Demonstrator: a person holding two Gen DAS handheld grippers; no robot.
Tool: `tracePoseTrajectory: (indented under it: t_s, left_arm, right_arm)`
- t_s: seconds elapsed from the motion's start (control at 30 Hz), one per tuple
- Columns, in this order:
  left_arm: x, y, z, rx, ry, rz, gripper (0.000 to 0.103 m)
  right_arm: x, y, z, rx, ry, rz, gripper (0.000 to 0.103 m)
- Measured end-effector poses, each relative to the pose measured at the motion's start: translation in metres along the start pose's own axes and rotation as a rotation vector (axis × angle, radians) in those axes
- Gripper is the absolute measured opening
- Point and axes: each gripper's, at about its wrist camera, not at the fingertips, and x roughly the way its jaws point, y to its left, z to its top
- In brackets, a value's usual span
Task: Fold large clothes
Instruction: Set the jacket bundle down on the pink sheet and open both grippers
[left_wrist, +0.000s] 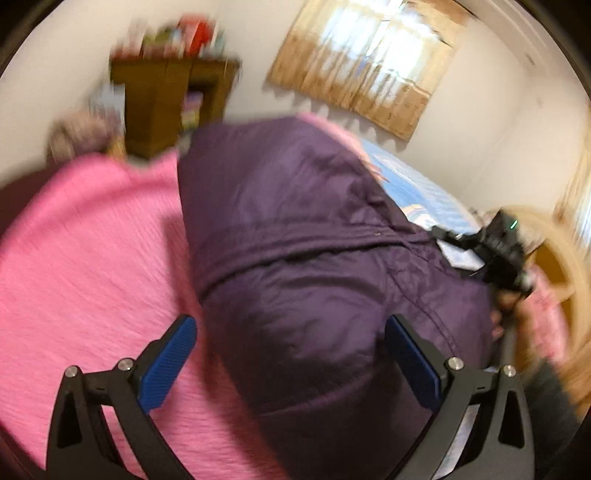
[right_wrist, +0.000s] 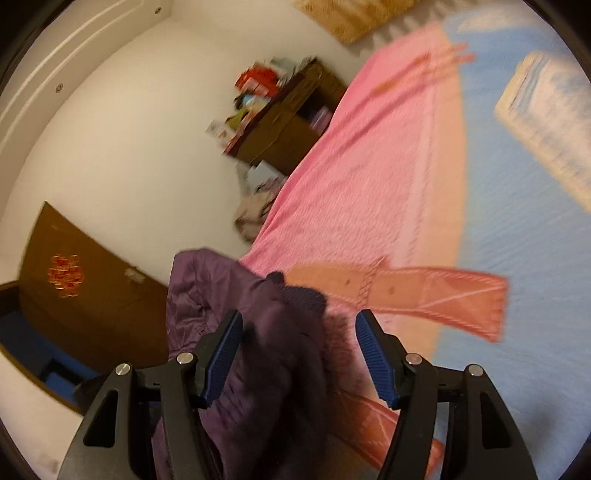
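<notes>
A dark purple padded jacket (left_wrist: 314, 240) lies spread on a pink blanket (left_wrist: 92, 240) on the bed. My left gripper (left_wrist: 291, 328) is open, its blue pads wide apart above the jacket's near end, holding nothing. My right gripper shows in the left wrist view (left_wrist: 495, 247) at the jacket's right edge. In the right wrist view my right gripper (right_wrist: 299, 332) is open, and a bunched part of the purple jacket (right_wrist: 251, 325) lies between and below its fingers, against the left pad. The frames are motion-blurred.
A brown wooden cabinet (left_wrist: 173, 99) with boxes on top stands at the far wall. A curtained window (left_wrist: 373, 55) is behind the bed. A blue patterned sheet (right_wrist: 517, 203) and a salmon strip of cloth (right_wrist: 424, 291) lie on the bed. A brown door (right_wrist: 85, 295) is left.
</notes>
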Motion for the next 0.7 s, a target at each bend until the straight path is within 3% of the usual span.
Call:
tracePoseTrajectory:
  t_s: [0.07, 0.13, 0.27, 0.47, 0.7]
  left_arm:
    - [-0.016, -0.016, 0.0, 0.098, -0.059, 0.099, 0.103]
    - [-0.029, -0.027, 0.002, 0.166, -0.109, 0.134, 0.103]
    - [-0.058, -0.038, 0.004, 0.196, -0.198, 0.125, 0.103]
    - [-0.094, -0.04, -0.006, 0.215, -0.276, 0.115, 0.103]
    - [-0.106, -0.04, 0.0, 0.203, -0.316, 0.105, 0.103]
  right_arm:
    - [-0.021, 0.02, -0.006, -0.049, -0.042, -0.054, 0.065]
    - [-0.039, 0.042, -0.016, -0.101, -0.08, -0.098, 0.066]
    - [-0.083, 0.1, -0.051, -0.239, -0.209, -0.2, 0.073]
    - [-0.132, 0.158, -0.105, -0.374, -0.314, -0.256, 0.075]
    - [-0.135, 0.196, -0.128, -0.479, -0.318, -0.282, 0.076]
